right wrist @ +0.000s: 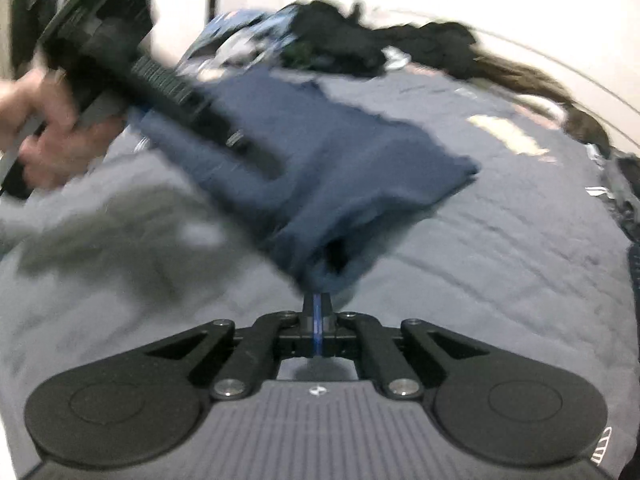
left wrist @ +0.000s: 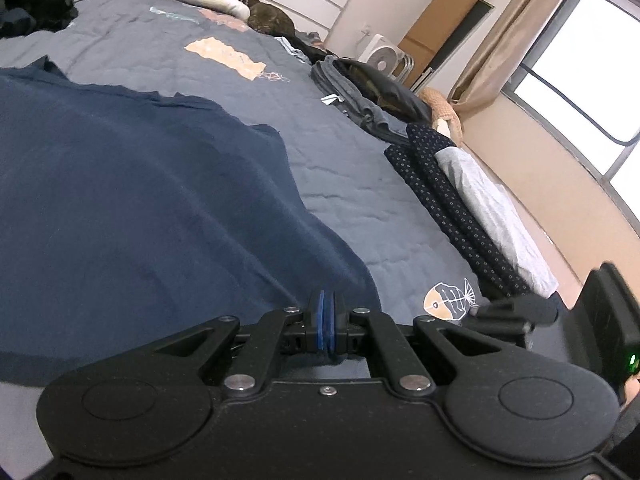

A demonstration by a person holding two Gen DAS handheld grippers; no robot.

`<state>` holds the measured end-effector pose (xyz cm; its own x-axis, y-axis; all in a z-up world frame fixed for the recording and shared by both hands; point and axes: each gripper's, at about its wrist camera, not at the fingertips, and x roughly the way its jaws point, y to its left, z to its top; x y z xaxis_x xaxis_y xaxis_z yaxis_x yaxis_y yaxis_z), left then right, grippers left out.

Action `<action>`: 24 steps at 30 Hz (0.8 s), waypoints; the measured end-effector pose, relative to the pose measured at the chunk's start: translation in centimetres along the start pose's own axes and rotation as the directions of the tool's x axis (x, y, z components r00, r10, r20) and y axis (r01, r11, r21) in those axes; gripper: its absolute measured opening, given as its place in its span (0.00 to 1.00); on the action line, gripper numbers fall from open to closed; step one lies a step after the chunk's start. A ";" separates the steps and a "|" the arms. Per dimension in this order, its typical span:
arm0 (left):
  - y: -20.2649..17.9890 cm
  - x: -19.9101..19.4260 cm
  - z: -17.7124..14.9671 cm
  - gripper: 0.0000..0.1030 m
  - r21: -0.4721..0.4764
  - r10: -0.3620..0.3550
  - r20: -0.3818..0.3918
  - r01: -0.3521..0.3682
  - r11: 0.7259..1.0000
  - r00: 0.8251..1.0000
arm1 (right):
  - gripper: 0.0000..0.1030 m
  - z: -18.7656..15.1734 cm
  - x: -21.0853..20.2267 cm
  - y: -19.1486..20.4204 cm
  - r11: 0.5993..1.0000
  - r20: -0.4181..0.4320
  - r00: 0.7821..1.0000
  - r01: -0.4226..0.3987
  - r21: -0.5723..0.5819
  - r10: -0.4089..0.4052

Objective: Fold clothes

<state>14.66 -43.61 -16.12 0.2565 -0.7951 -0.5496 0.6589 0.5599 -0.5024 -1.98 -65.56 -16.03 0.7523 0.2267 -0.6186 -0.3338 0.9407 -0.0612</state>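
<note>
A navy garment (left wrist: 140, 200) lies spread on the quilted blue-grey bedspread (left wrist: 360, 184). At the garment's near edge my left gripper (left wrist: 326, 304) has its blue pads pressed together on the cloth. In the blurred right wrist view the same garment (right wrist: 360, 160) hangs in a bunched, lifted corner. My right gripper (right wrist: 317, 300) is shut on that corner. A hand (right wrist: 52, 140) holds the left gripper (right wrist: 260, 160), which reaches the cloth from the upper left. The right gripper (left wrist: 492, 314) shows low at the right of the left wrist view.
Folded clothes line the bed's right edge: a dotted navy piece (left wrist: 452, 208), a light grey one (left wrist: 492, 208) and a dark heap (left wrist: 372, 92). Dark loose clothes (right wrist: 360, 40) are piled at the bed's far end. A fan (left wrist: 382, 58) and curtained window (left wrist: 580, 60) stand beyond.
</note>
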 end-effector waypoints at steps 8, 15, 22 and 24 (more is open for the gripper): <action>0.7 -2.4 -0.5 0.04 0.021 0.036 0.010 -0.036 0.999 0.999 | 0.48 1.2 1.3 -2.8 0.950 0.118 0.993 -0.052 0.308 0.016; 2.6 -4.7 -1.3 0.04 -0.011 0.090 0.011 -0.090 0.996 0.996 | 0.04 0.4 3.4 -3.9 0.862 0.146 0.988 -0.109 0.495 0.042; 4.9 -8.8 -1.7 0.04 -0.057 0.143 0.049 -0.140 0.988 0.988 | 0.04 -0.8 3.0 -5.9 0.728 0.172 0.985 -0.139 0.672 0.029; 5.7 -9.9 -1.8 0.04 -0.076 0.167 0.061 -0.162 0.984 0.984 | 0.06 -1.4 4.3 -5.4 0.754 0.066 0.997 -0.067 0.653 0.031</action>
<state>14.61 -32.13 -14.79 0.4059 -0.7030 -0.5840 0.5526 0.6978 -0.4558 2.26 -70.03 -19.42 0.7774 0.2720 -0.5672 0.0692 0.8593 0.5069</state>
